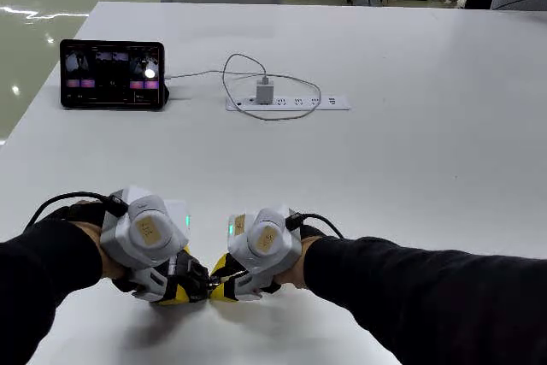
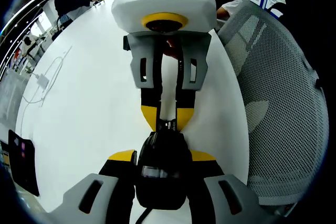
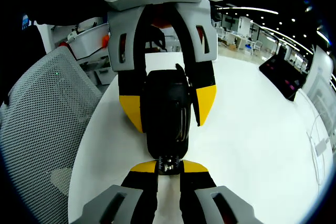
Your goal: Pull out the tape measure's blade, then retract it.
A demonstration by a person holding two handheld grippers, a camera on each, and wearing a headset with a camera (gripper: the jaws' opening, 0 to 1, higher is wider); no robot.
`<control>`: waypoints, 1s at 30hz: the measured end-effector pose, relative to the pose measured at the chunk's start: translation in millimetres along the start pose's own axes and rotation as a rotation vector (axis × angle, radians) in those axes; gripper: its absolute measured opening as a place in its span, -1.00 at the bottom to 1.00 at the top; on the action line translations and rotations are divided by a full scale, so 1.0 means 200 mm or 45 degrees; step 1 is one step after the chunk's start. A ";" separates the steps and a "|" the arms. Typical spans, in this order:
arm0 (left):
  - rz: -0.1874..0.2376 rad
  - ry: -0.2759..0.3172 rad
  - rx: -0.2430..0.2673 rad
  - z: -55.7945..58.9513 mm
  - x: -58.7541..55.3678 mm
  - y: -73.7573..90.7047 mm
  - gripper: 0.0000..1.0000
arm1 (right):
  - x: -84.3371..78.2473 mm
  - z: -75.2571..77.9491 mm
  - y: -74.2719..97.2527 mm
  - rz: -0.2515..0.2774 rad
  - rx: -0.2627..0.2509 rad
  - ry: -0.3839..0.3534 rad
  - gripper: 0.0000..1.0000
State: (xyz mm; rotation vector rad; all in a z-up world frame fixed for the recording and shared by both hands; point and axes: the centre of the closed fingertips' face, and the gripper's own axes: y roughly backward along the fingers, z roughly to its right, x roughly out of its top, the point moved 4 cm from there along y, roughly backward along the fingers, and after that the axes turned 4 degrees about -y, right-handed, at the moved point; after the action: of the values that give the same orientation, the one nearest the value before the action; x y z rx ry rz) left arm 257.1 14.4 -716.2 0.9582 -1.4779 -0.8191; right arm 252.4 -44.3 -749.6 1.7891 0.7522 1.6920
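Note:
The black tape measure (image 2: 160,177) sits between the yellow-tipped jaws of my left gripper (image 2: 161,157), which is shut on its case. My right gripper (image 3: 169,167) faces it head-on and is shut on the metal hook of the blade (image 3: 168,164) right at the case mouth. Hardly any blade shows outside the case (image 3: 165,111). In the head view the left gripper (image 1: 182,288) and the right gripper (image 1: 224,286) meet nose to nose near the table's front edge, with the tape measure (image 1: 202,279) dark between them.
A tablet (image 1: 113,74) stands at the back left of the white table (image 1: 410,177). A power strip (image 1: 288,103) with a charger and looped cable lies behind the grippers. A grey mesh chair (image 2: 278,103) is beside the table edge.

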 end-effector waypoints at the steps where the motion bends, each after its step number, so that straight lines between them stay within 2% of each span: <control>1: 0.002 -0.001 0.000 0.00 0.00 0.00 -0.35 | 0.00 0.00 0.00 -0.004 0.005 -0.004 -0.77; 21: 0.053 0.046 0.003 -0.01 -0.01 0.01 -0.35 | -0.01 0.01 0.01 0.001 0.034 -0.023 -0.81; 30: 0.058 0.037 0.005 0.00 -0.01 0.01 -0.35 | -0.02 0.01 0.00 -0.008 0.036 -0.026 -0.81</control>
State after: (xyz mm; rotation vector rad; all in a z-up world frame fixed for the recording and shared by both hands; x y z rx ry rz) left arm 257.8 16.3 -715.2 0.9330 -1.4713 -0.7666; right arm 253.9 -47.4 -751.3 1.8187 0.7754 1.6644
